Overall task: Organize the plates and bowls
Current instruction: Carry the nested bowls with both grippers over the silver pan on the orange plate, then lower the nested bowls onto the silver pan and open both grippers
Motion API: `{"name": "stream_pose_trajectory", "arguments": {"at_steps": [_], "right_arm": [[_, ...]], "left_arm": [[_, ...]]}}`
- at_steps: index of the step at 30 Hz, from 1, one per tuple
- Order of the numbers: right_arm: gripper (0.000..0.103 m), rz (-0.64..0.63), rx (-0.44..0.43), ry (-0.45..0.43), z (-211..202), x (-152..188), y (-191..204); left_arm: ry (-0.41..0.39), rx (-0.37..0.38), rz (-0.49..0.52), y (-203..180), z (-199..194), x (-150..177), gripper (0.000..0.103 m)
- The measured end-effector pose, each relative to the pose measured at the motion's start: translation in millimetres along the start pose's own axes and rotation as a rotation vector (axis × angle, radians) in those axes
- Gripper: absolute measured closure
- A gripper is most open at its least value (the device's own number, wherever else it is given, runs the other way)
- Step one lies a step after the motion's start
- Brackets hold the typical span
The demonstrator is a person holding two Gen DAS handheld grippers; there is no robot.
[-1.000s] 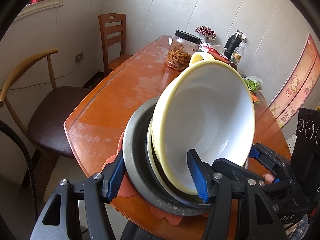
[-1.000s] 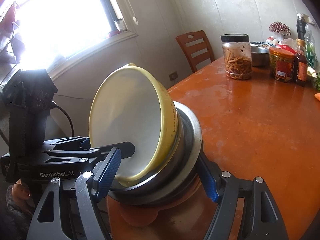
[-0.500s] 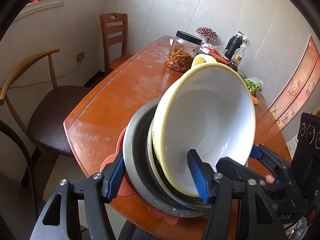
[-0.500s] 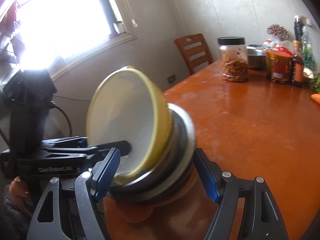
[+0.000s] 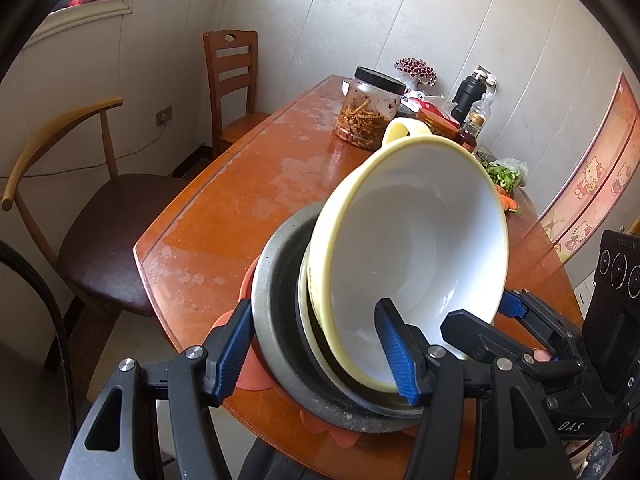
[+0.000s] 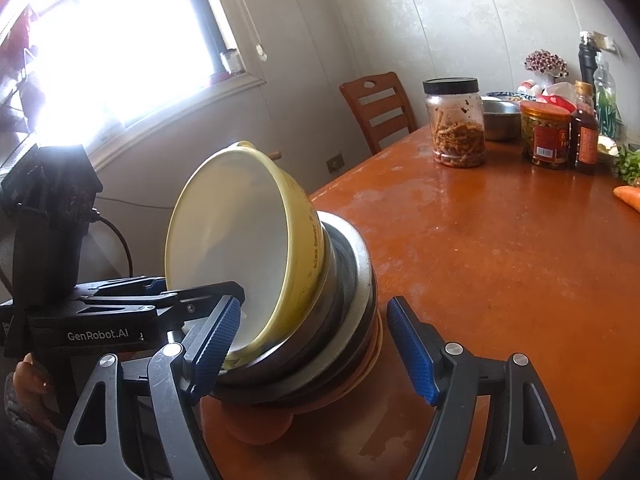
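Yellow bowl [image 5: 412,248] tilted in steel bowl [image 5: 276,312], left tongs [image 5: 316,354] clamped on both, right tongs [image 6: 320,354] apart.

Directly before both grippers the way is blocked by a tilted stack at the table's near corner: a yellow bowl [image 5: 416,256] leaning inside a metal bowl [image 5: 276,320], on an orange mat [image 6: 260,426]. The left gripper [image 5: 316,354] and the right gripper [image 6: 316,350] crowd each other there, fingers crossing at the yellow bowl's rim. Beyond the stack, the table [image 6: 500,248] is bare and free. Far ahead stand a jar [image 6: 456,122], bottles [image 6: 584,128] and a carrot [image 6: 630,196]. Left of the left gripper, chairs [image 5: 104,220] stand close to the table edge.
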State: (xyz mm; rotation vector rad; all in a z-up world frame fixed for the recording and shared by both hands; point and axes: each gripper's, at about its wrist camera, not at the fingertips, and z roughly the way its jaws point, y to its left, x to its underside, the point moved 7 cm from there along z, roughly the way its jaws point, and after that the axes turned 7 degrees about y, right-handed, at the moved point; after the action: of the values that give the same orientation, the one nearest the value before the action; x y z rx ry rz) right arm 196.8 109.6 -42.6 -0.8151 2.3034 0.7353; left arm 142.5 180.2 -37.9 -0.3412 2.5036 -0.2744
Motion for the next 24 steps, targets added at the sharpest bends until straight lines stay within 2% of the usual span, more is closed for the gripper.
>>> {"name": "stream_pose_trajectory", "arguments": {"at_steps": [14, 19, 24], "right_arm": [[0.023, 0.007, -0.018, -0.021, -5.0, -2.0, 0.1], [0.022, 0.021, -0.024, -0.020, -6.2, 0.3, -0.4], [0.022, 0.007, -0.013, -0.006, -8.3, 5.6, 3.5]], "left_arm": [[-0.011, -0.025, -0.019, 10.1, -9.5, 2.6, 0.037], [-0.019, -0.008, -0.032, 15.0, -15.1, 3.0, 0.030], [0.003, 0.000, -0.029, 13.6, -10.9, 4.0, 0.029]]}}
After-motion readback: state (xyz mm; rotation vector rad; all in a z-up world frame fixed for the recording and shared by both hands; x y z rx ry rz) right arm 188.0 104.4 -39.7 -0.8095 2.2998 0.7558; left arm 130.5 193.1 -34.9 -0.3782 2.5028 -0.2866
